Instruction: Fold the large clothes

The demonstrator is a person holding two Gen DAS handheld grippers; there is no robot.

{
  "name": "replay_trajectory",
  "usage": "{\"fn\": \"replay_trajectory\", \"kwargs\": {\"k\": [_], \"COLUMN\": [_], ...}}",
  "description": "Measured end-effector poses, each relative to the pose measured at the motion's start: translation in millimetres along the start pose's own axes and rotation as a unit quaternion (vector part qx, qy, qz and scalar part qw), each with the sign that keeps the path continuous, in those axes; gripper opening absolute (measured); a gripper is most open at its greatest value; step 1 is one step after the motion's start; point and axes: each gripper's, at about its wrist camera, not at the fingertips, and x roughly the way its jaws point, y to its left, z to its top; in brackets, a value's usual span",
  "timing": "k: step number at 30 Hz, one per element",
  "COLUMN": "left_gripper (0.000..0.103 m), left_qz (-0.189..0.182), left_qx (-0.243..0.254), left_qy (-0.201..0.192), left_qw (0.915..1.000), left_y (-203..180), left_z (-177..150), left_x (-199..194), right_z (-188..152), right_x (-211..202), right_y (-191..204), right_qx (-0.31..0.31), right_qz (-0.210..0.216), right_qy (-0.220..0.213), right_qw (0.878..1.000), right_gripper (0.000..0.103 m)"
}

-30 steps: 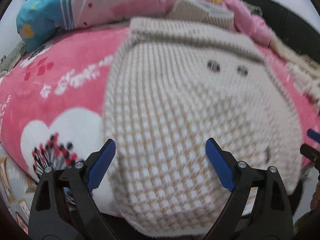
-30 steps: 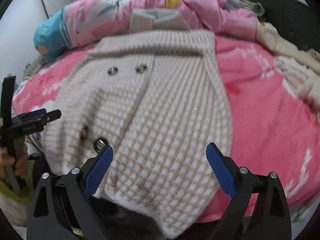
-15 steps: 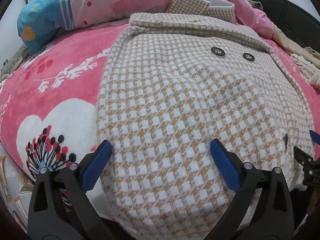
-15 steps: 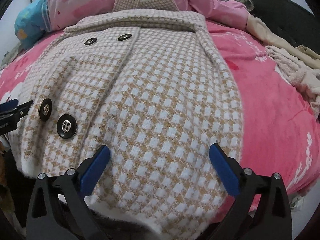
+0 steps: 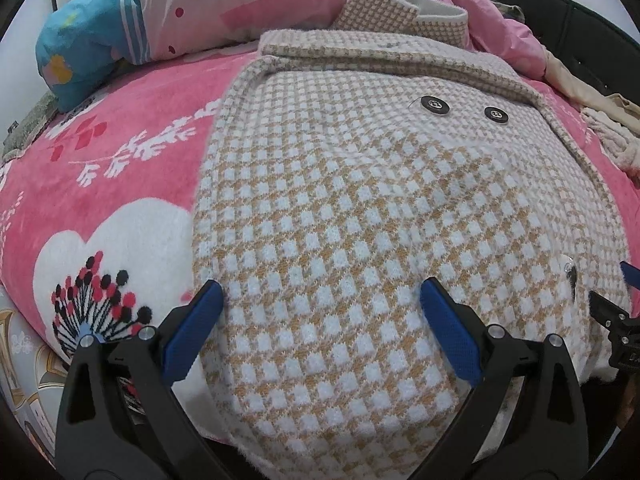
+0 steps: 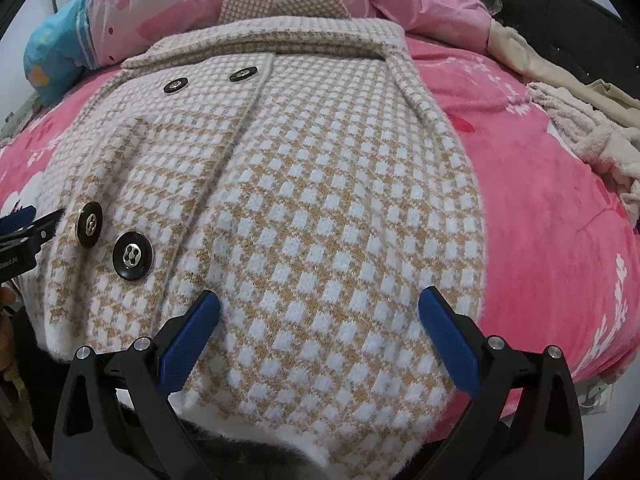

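Observation:
A tan-and-white houndstooth coat (image 5: 360, 208) lies flat on a pink bed, front up, collar far, hem near; it also shows in the right wrist view (image 6: 320, 200). Black buttons (image 6: 132, 255) sit near the hem and two more near the collar (image 5: 435, 104). My left gripper (image 5: 320, 304) is open, its blue fingers straddling the coat's lower left part just above the fabric. My right gripper (image 6: 319, 312) is open over the lower right part near the hem. Each gripper's tip shows at the other view's edge.
A pink floral blanket (image 5: 100, 184) covers the bed. A pink quilt (image 6: 168, 12) and blue pillow (image 5: 80, 52) lie behind the collar. Beige and cream clothes (image 6: 580, 120) are piled at the right. A dark headboard (image 6: 560, 20) stands at the far right.
Both grippers moved closer and lower over the coat's hem area; the view sharpened from blurred to steady. Both stay open.

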Motion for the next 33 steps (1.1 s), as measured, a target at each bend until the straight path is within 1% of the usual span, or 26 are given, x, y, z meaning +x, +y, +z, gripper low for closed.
{"fn": "replay_trajectory", "kwargs": {"k": [5, 10, 12, 16, 21, 26, 33], "left_gripper": [0.095, 0.095, 0.095, 0.095, 0.095, 0.095, 0.095], "left_qz": [0.012, 0.011, 0.007, 0.0, -0.01, -0.034, -0.052], "left_qx": [0.01, 0.009, 0.003, 0.004, 0.014, 0.007, 0.0], "left_qy": [-0.013, -0.016, -0.023, -0.046, -0.073, -0.07, -0.065], "left_qw": [0.9998, 0.9998, 0.9997, 0.9989, 0.9972, 0.9969, 0.9965], "left_y": [-6, -6, -4, -2, 4, 21, 41], "left_z": [-5, -6, -8, -16, -31, -51, -68], "left_x": [0, -1, -3, -17, -45, -64, -70], "right_z": [0, 0, -1, -1, 3, 1, -5], "right_x": [0, 1, 1, 3, 5, 5, 2], "right_y": [1, 1, -1, -3, -5, -4, -1], "right_qx": [-0.002, -0.003, -0.003, -0.003, -0.009, -0.018, -0.025], "right_qz": [-0.002, 0.003, 0.007, 0.011, 0.016, 0.017, 0.018], "right_qy": [0.009, 0.007, 0.005, 0.012, 0.018, 0.016, 0.007], "right_qw": [1.0, 1.0, 1.0, 1.0, 1.0, 1.0, 0.999], "right_gripper": [0.097, 0.097, 0.097, 0.097, 0.097, 0.098, 0.098]}}
